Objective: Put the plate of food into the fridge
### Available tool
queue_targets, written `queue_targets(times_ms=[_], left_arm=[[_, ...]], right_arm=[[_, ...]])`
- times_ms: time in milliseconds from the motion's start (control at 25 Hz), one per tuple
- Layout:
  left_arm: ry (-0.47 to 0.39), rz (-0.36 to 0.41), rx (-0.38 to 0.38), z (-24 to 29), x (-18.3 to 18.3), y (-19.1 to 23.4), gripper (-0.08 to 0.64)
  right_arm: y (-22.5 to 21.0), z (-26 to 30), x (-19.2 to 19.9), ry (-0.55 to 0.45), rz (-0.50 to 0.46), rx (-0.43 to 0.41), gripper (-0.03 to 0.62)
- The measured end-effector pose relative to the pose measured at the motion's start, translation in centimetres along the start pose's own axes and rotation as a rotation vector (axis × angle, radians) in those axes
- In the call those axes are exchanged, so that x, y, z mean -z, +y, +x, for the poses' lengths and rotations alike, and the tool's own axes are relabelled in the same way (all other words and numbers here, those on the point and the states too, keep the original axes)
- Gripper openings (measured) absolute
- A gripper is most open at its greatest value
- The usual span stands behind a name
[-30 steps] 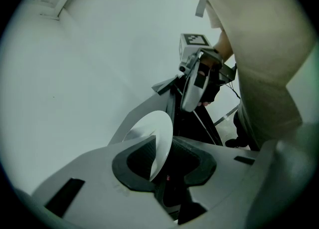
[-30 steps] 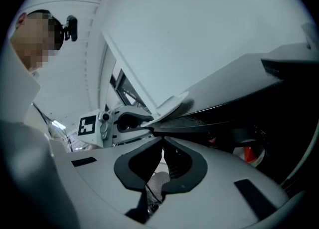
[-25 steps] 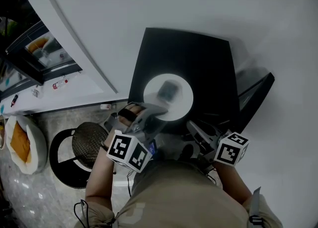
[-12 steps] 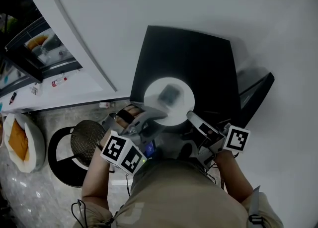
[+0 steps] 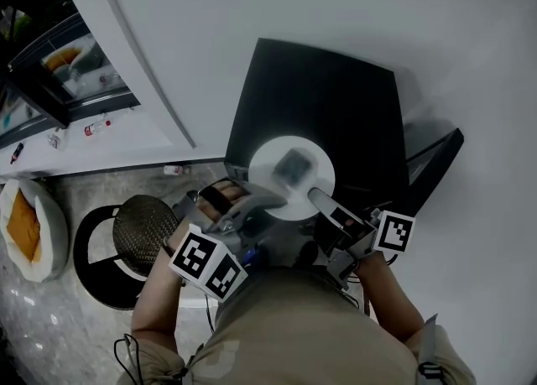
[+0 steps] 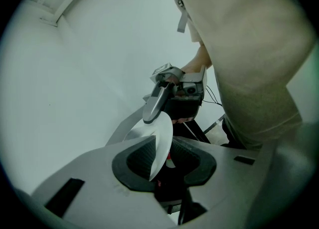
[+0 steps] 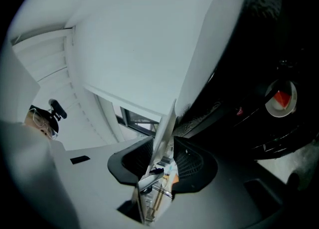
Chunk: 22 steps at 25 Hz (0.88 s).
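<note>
A white plate [image 5: 270, 159] with a grey piece of food [image 5: 292, 165] hangs in front of the black fridge [image 5: 336, 106]. My left gripper [image 5: 267, 199] is shut on its left rim. In the left gripper view the plate [image 6: 158, 135] stands edge-on between the pads [image 6: 162, 159]. My right gripper [image 5: 319, 200] is at the plate's lower right rim. Its jaws have just been opening, and the thin white rim [image 7: 167, 125] passes between the pads [image 7: 162, 160] with a gap on each side.
The fridge's door [image 5: 432, 161] stands open at the right. A small dish with something red [image 7: 280, 99] sits in the dark space. A black round stool [image 5: 138, 236], a white and orange cushion [image 5: 25, 228] and a glass cabinet [image 5: 67, 73] are at the left.
My right gripper has risen from below to the plate's right rim, rolled over and opened. The left gripper and the plate have drifted a little to the right.
</note>
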<state>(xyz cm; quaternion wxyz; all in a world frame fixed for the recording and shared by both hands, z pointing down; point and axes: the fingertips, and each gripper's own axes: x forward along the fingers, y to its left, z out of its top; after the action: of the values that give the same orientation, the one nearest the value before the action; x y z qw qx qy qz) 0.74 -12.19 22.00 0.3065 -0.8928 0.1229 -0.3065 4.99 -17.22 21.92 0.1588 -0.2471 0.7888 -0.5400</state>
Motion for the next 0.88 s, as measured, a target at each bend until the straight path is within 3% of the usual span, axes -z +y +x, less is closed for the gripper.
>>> queue_targets(times_ms=[400,880], left_arm=[[0.008,0.018,-0.012,-0.3,0.2,-0.9,0.097],[-0.014,0.017,-0.014,-1.8,-0.1,-1.9,0.100]], right_arm=[[-0.3,-0.3,0.9,-0.059,0.140,0.003,0.063],[0.6,-0.5,2.6,-0.105,0.203,0.018,0.052]])
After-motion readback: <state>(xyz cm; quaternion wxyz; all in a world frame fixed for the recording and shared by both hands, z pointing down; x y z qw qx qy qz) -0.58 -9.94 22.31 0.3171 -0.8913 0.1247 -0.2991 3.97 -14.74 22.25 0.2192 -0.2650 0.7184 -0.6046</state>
